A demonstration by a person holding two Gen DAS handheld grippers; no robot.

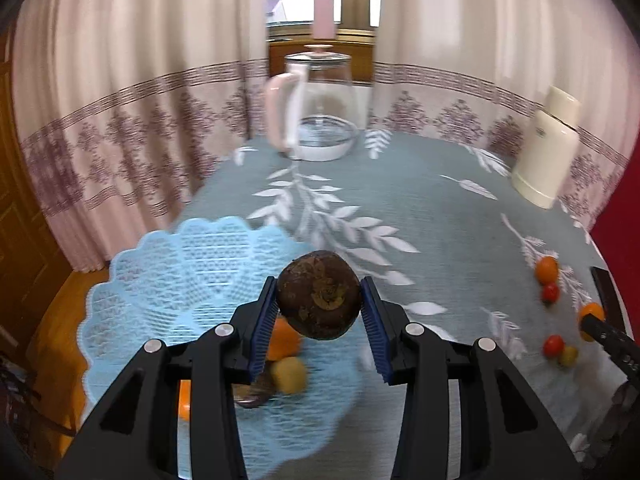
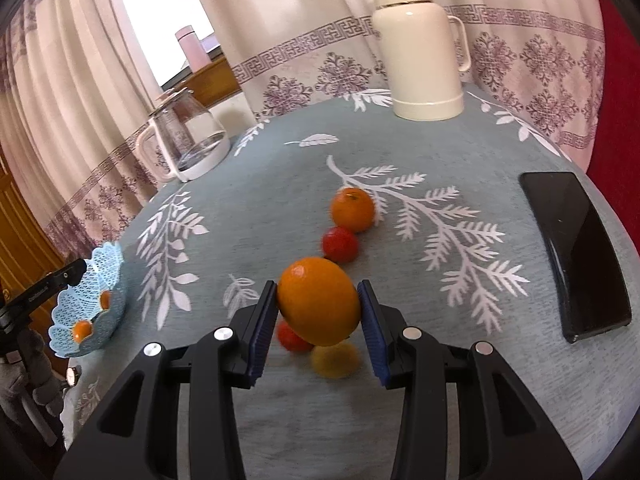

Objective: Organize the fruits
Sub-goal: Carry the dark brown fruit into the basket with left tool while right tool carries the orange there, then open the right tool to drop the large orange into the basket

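Teal tablecloth [image 2: 280,152]; left gripper [image 1: 320,308] clamps dark fruit [image 1: 320,296] (brown, blotchy), right gripper [image 2: 318,306] glossy orange [image 2: 318,304].

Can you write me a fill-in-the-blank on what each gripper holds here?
1. The left gripper is shut on a dark ____ fruit.
2. It hangs over the light ____ lace basket.
3. The right gripper is shut on an ____.

Missing words: brown; blue; orange

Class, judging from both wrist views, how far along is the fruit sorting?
Partly done: the blue basket already holds oranges. In hand: the left tool grips a dark brown fruit above it; the right tool grips an orange. Left: another orange, two red fruits, a yellow one.
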